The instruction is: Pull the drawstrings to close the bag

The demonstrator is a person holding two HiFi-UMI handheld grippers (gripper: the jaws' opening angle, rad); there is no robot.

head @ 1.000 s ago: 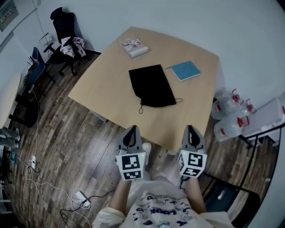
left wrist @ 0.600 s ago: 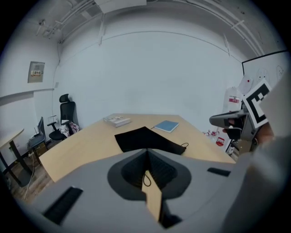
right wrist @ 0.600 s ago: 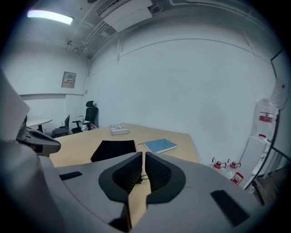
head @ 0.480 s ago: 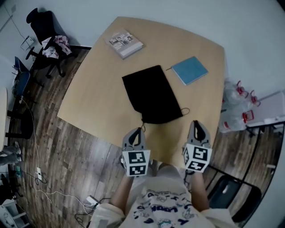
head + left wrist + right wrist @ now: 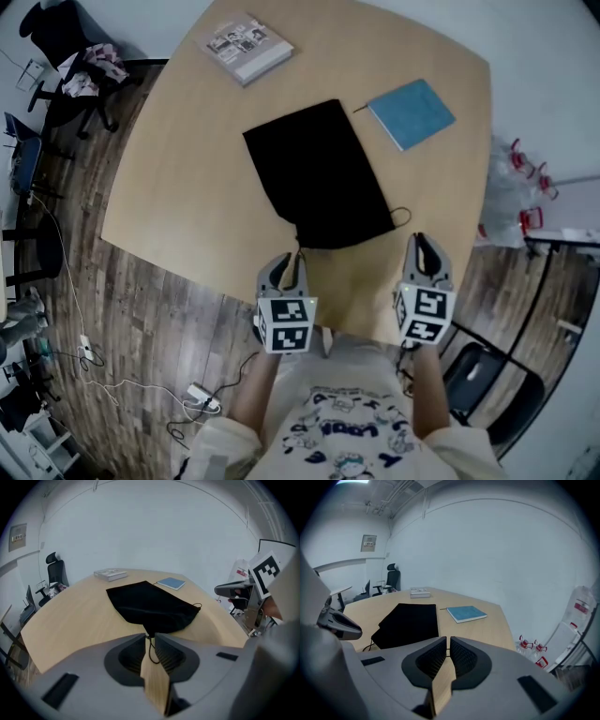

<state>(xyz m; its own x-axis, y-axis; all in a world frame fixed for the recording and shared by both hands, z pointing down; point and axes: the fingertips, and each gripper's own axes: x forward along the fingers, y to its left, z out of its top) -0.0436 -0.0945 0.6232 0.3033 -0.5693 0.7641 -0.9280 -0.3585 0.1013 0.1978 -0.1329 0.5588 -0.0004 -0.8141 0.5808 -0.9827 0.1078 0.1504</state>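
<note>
In the head view the black bag [image 5: 319, 178] lay flat on the table [image 5: 187, 197], mouth toward the person, with the left gripper [image 5: 290, 262] at the left cord [image 5: 299, 246] and the right gripper [image 5: 424, 246] near the right cord [image 5: 403, 217]. In the left gripper view the jaws stood slightly apart, having just been opening, with the left cord loose between them; in the right gripper view they were together, empty. This looked like the reaching step: each gripper would need to clamp its cord, then pull.

Grey left gripper [image 5: 287, 259], grey right gripper [image 5: 423, 242]; white blue-printed T-shirt [image 5: 342, 436]
</note>
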